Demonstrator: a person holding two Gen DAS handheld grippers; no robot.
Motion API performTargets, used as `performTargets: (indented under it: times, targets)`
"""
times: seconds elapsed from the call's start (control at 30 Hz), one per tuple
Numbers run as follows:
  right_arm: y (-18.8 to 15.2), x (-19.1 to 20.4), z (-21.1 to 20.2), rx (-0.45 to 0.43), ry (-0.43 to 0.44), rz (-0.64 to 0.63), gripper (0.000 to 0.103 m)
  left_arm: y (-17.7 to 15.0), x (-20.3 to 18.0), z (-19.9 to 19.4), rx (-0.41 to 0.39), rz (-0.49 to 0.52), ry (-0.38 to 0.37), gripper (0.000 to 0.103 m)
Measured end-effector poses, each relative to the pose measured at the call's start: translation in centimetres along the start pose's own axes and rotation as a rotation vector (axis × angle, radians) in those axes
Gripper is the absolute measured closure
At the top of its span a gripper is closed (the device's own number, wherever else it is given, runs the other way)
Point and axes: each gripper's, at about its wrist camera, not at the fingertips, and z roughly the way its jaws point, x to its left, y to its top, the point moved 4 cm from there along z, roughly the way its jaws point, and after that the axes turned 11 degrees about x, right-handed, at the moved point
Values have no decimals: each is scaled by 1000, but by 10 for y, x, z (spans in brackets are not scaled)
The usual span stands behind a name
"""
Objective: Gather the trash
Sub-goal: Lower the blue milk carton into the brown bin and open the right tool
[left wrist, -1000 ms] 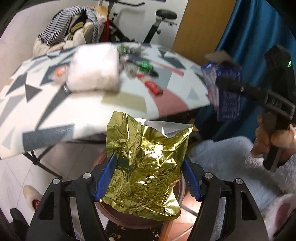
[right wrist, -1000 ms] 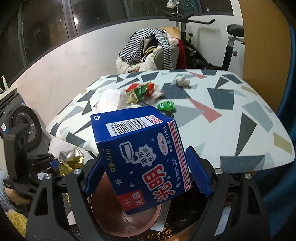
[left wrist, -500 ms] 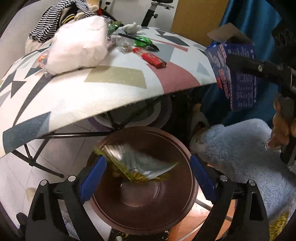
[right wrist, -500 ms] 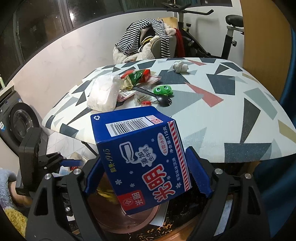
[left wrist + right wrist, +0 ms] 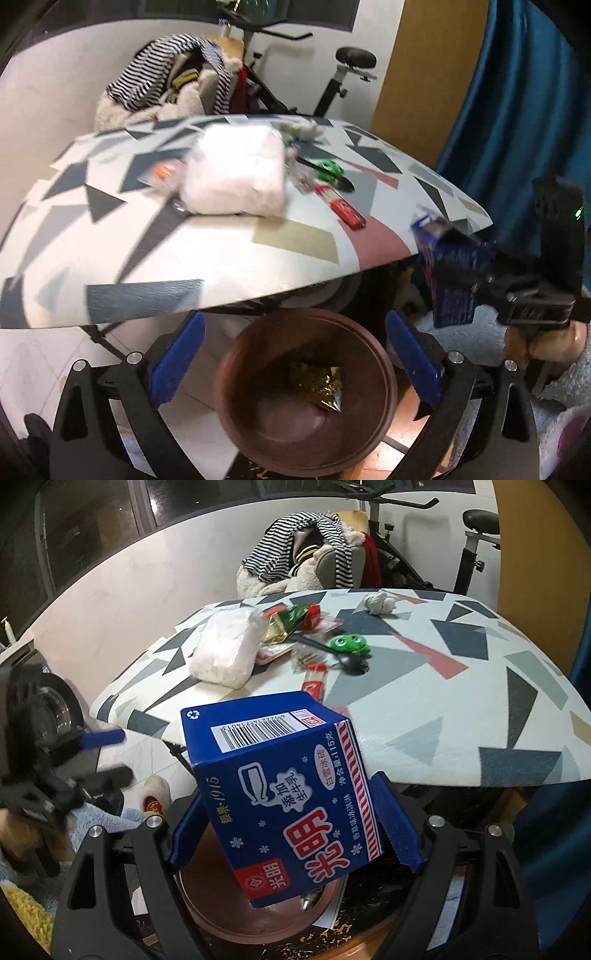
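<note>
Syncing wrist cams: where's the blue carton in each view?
Left wrist: blue carton at right edge, blurred, held in the right hand-held gripper.
Right wrist: carton bottom centre, clamped between the blue fingers.
Shared landmark: white bag on the table.

Your table and what lies on it

You see a table (image 5: 461, 709) with triangle shapes. On it lie a white plastic bag (image 5: 225, 650), a green frog toy (image 5: 349, 644), a black spoon (image 5: 332, 655), a red wrapper (image 5: 314, 683), and a crumpled tissue (image 5: 378, 603).
</note>
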Motion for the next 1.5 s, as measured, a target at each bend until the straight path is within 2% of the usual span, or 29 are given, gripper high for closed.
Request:
performTargets:
  times: [0.17,0.3,0.47,0.63,0.87,0.97,1.03,1.27,1.5]
  targets:
    - [-12,14,18,38,29,-29,20,-14,21,-24,-41,-18,64,7]
    - [-23,32,40,105,39,-87,20,-27,36,-30,-63,-55,98,6]
    - [-31,53,70,172,54,-156,20,-38,48,-31,-78,-103,101,6]
    - [-45,70,107,252,30,-247,20,-41,60,-27,-81,-161,102,6]
    - [-56,59,135,316,-1,-214,19,-42,62,-18,-44,-160,117,6]
    - [-55,50,134,314,-5,-171,14,-43,63,-17,-39,-164,118,6]
    - [-53,48,136,313,-1,-154,6,-43,64,-16,-37,-169,120,6]
    - [-45,39,125,266,-1,-110,6,-43,62,-16,-33,-166,129,6]
    - [-30,40,95,132,-35,-119,6,-41,62,-17,-33,-164,140,6]
